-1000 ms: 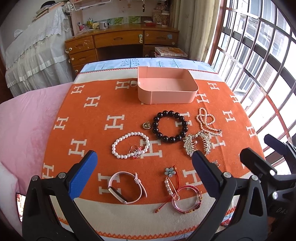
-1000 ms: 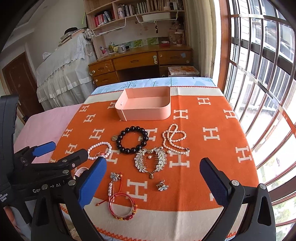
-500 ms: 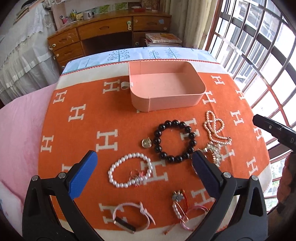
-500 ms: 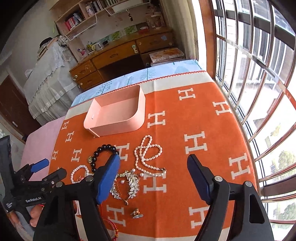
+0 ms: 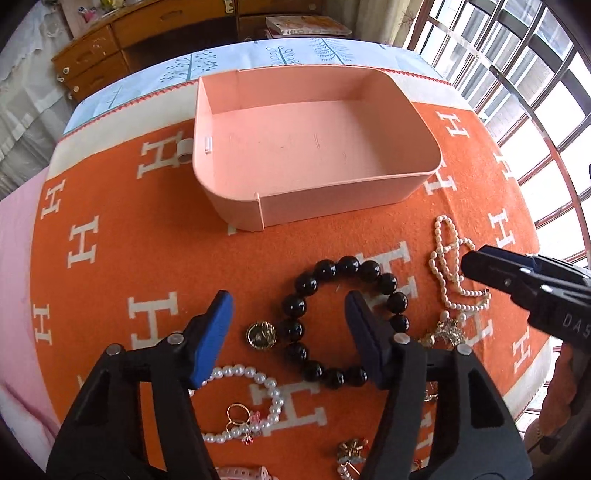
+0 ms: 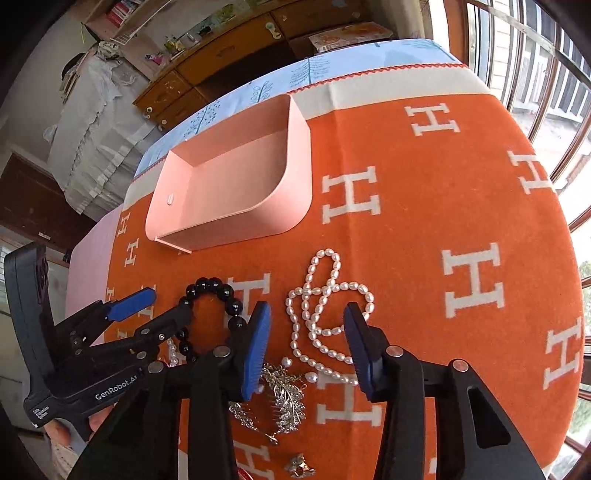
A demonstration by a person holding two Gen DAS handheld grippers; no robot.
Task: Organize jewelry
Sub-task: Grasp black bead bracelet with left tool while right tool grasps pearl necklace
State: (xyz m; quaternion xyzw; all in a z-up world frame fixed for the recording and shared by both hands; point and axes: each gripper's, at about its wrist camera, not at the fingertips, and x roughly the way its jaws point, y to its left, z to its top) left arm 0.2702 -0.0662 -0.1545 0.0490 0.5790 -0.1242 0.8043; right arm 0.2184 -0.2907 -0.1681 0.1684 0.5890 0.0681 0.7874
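Note:
An empty pink tray (image 5: 317,147) (image 6: 229,184) sits on the orange H-pattern blanket (image 5: 110,229). My left gripper (image 5: 288,325) is open, its jaws straddling the left side of a black bead bracelet (image 5: 343,321) (image 6: 212,288) and a small gold pendant (image 5: 261,335). My right gripper (image 6: 306,343) is open over a white pearl necklace (image 6: 321,314) (image 5: 452,273). A white pearl bracelet (image 5: 255,402) with gold rings lies below the left gripper. A silver leaf hair comb (image 6: 284,398) lies under the right gripper.
A wooden desk (image 5: 147,29) with drawers stands behind the table. Barred windows (image 6: 535,55) run along the right. A pink sheet (image 5: 14,258) covers the left side. Small charms (image 5: 351,450) lie near the front edge.
Both grippers have moved forward and down toward the jewelry. The left one has narrowed around the black bracelet's side; the right one has narrowed over the pearl necklace.

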